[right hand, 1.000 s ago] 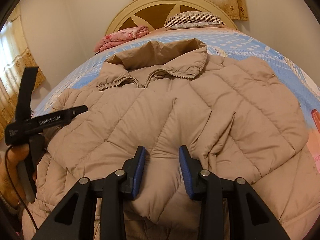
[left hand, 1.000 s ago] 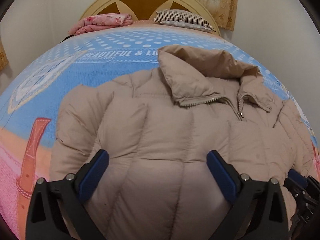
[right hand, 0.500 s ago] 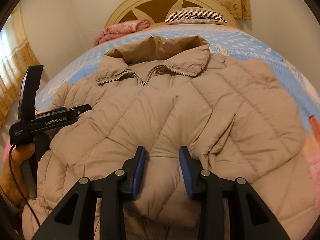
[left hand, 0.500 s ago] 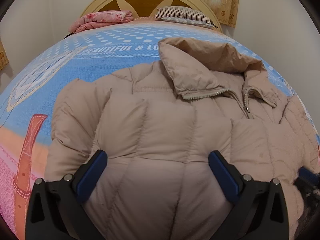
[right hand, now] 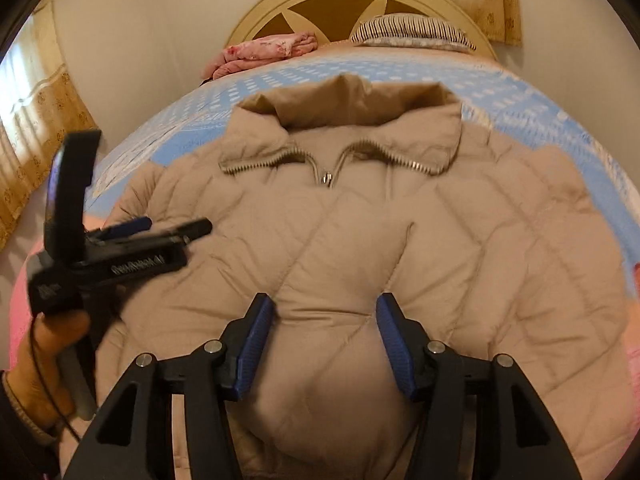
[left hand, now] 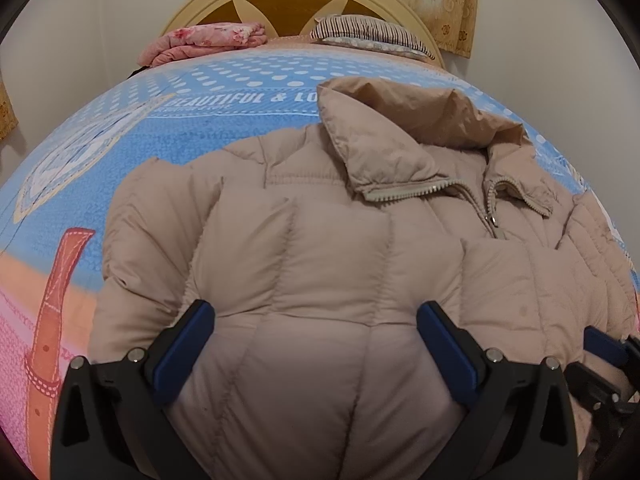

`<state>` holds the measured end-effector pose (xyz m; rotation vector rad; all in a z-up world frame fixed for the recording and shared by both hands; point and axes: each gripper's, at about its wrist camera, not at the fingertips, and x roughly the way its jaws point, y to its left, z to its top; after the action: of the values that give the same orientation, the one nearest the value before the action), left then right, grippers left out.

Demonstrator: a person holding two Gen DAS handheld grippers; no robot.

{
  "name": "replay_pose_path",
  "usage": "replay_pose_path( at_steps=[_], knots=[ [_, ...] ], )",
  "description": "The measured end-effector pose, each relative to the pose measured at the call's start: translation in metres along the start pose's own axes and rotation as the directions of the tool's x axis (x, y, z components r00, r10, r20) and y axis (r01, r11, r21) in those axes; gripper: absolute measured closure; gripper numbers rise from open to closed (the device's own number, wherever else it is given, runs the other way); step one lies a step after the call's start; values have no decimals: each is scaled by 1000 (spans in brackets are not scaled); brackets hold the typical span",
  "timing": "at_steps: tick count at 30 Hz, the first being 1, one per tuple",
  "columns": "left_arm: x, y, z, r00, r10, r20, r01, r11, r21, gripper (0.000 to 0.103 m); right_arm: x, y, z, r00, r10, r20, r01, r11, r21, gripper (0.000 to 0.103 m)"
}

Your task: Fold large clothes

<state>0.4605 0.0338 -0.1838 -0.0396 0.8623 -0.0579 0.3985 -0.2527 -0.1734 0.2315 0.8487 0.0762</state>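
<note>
Beige quilted puffer jacket [left hand: 328, 264] lies front-up on the blue printed bedspread [left hand: 168, 136], bulging between the wide-spread fingers of my left gripper [left hand: 316, 344], which grips nothing. From the right wrist, my right gripper [right hand: 326, 340] is partly open, its blue pads [right hand: 256, 344] flanking a puffed fold near the hem.

1. A beige quilted puffer jacket [left hand: 332, 264] of padded fabric lies spread front-up.
2. Its collar [right hand: 344, 120] is at the far end, folded open with the darker lining showing.
3. The metal zipper [right hand: 327, 176] is closed up to just below the collar.
4. Diagonal stitching divides the front into puffed panels.
5. Its near hem bulges up between blue-padded fingers in both wrist views.
</note>
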Motion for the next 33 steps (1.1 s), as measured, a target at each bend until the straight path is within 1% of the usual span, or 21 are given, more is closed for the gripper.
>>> replay_pose_path(
  at_steps=[6,17,29,33],
  knots=[
    [0,0,0,1000,1,0,-1,1000,0,0,8,1,-9,1000,-14,4,14,1000,-10,47],
    [2,-4,1,1000,15,-9,-15,1000,10,0,13,5,-11,999,-37,-9,37,999,-28,47],
    [3,-3,2,1000,14,-17,-13,1000,16,0,14,3,-12,1000,-21,1,21,1000,-13,47],
    [-10,-4,8,1000,23,-21,-23,999,33,0,14,1,-12,1000,-7,5,7,1000,-2,47]
  ],
)
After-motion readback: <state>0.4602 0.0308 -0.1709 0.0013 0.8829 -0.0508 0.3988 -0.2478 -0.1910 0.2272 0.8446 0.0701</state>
